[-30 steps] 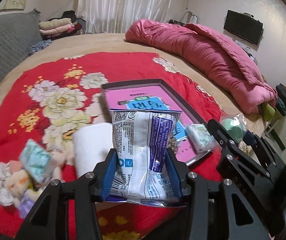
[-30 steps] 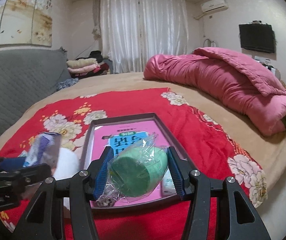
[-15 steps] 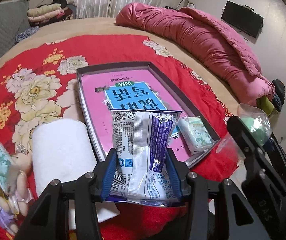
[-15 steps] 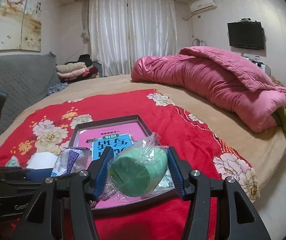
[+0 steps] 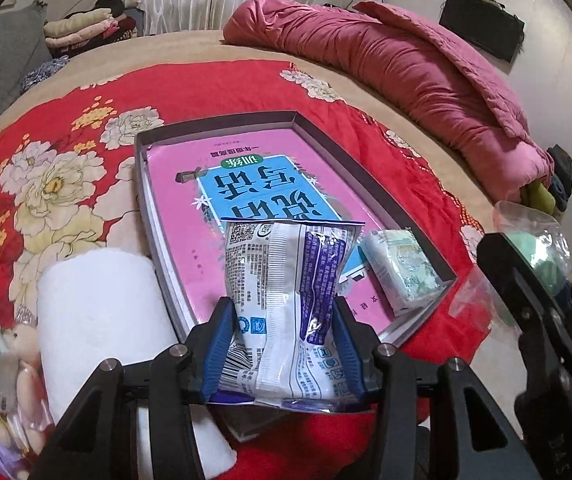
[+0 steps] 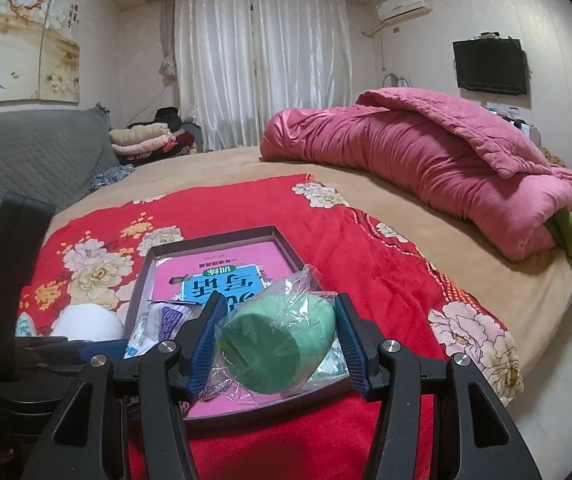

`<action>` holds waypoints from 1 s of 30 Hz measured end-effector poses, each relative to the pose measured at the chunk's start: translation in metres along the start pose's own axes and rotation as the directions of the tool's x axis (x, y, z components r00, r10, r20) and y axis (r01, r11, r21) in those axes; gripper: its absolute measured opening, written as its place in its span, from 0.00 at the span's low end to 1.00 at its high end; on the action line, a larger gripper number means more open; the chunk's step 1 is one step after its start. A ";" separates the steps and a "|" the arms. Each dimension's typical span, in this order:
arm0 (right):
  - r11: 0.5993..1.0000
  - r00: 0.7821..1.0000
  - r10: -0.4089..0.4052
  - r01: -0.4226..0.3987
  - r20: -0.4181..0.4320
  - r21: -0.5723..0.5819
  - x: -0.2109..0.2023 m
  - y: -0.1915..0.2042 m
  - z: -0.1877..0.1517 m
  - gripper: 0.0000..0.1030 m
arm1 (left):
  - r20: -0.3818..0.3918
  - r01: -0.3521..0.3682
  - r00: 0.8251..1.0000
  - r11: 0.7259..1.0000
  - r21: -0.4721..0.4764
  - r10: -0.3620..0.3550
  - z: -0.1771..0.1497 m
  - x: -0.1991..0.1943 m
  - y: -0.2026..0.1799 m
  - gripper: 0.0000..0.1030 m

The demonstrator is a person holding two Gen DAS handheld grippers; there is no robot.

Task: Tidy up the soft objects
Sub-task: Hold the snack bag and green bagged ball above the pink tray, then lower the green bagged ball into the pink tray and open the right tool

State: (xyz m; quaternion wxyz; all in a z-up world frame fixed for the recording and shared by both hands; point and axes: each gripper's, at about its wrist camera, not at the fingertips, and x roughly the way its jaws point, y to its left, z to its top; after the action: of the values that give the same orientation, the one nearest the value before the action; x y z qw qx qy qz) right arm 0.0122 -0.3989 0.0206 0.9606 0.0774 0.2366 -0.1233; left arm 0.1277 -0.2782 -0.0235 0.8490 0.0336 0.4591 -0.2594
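Lower centre, left wrist view: my left gripper (image 5: 284, 344) is clamped on a white-and-blue snack packet (image 5: 286, 304), held upright over the near edge of the grey tray (image 5: 374, 188). Right wrist view, lower centre: my right gripper (image 6: 278, 344) pinches a green object in clear wrap (image 6: 280, 344), possibly a sponge. Beyond, a small tissue pack (image 5: 404, 270) lies in the tray's lower-right corner; a white roll (image 5: 98, 312) sits left of it on the red floral blanket (image 5: 214, 84).
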 end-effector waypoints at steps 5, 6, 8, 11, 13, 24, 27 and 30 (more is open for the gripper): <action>1.000 1.000 0.002 -0.002 -0.009 0.002 0.002 -0.001 -0.001 0.55 | -0.016 -0.071 0.997 0.994 0.086 0.073 0.001 0.011 -0.009 0.47; 1.000 1.000 0.003 -0.003 -0.010 0.003 0.003 -0.002 -0.001 0.55 | -0.020 -0.090 0.995 0.990 0.105 0.093 0.000 0.014 -0.011 0.48; 1.000 1.000 0.003 -0.003 -0.015 0.007 0.005 -0.002 -0.001 0.55 | -0.033 -0.126 0.991 0.980 0.155 0.133 -0.001 0.019 -0.018 0.48; 1.000 1.000 0.001 -0.001 -0.021 0.012 0.007 -0.004 -0.002 0.55 | -0.040 -0.136 0.989 0.974 0.180 0.146 -0.003 0.023 -0.021 0.49; 1.000 1.000 0.000 0.000 -0.026 0.013 0.009 -0.003 -0.002 0.55 | -0.042 -0.134 0.989 0.973 0.186 0.144 -0.003 0.024 -0.020 0.49; 1.000 0.998 0.004 -0.003 -0.059 0.007 0.031 -0.002 0.001 0.55 | -0.040 -0.140 0.987 0.960 0.244 0.154 -0.008 0.025 -0.026 0.50; 1.000 0.994 0.014 -0.014 -0.110 0.000 0.046 -0.001 0.000 0.55 | -0.042 -0.128 0.989 0.963 0.239 0.142 -0.008 0.024 -0.025 0.50; 0.999 0.983 0.038 -0.038 -0.178 0.002 0.062 -0.002 -0.003 0.55 | -0.040 -0.123 0.990 0.962 0.245 0.136 -0.008 0.023 -0.025 0.51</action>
State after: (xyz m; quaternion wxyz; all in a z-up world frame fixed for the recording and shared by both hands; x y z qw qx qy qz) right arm 0.0637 -0.4125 -0.0113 0.9379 0.0920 0.3201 -0.0972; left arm 0.1196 -0.3071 -0.0423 0.8404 0.1741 0.4446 -0.2564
